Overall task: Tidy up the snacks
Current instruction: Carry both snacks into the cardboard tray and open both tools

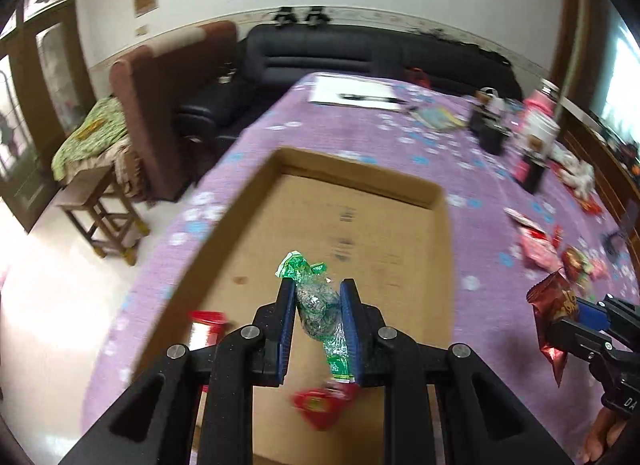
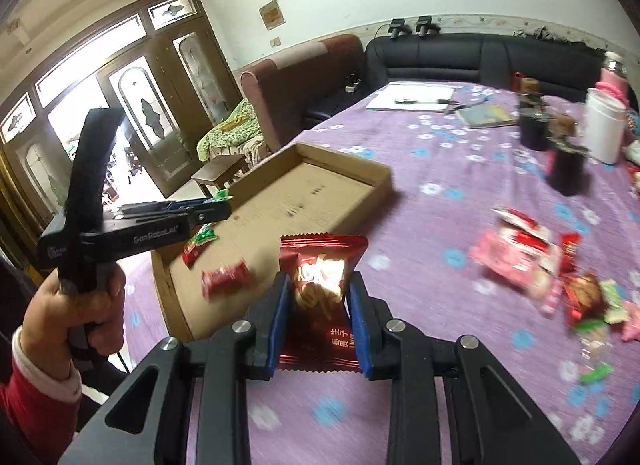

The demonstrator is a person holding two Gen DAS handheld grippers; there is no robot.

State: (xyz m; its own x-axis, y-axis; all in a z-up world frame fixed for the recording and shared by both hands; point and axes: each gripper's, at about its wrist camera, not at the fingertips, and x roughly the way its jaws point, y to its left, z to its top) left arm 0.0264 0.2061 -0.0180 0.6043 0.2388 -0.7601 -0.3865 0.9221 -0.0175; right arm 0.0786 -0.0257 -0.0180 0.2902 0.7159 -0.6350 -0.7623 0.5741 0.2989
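My left gripper (image 1: 319, 289) is shut on a green-wrapped candy (image 1: 316, 305) and holds it above the shallow cardboard box (image 1: 360, 177). A red snack (image 1: 320, 405) and a second red packet (image 1: 206, 323) lie in the box below. My right gripper (image 2: 318, 285) is shut on a dark red snack packet (image 2: 322, 261) above the purple cloth, right of the box (image 2: 380, 175). The left gripper also shows in the right wrist view (image 2: 218, 207) over the box. The right gripper also shows in the left wrist view (image 1: 576, 317) with its packet (image 1: 554, 305).
A pile of loose snacks (image 2: 560, 277) lies on the purple flowered tablecloth (image 2: 440, 225) at the right. Dark cups (image 2: 566, 171), a white container (image 2: 604, 129), a book (image 2: 486, 116) and papers (image 2: 412, 95) stand further back. A black sofa (image 2: 460, 57) lies beyond.
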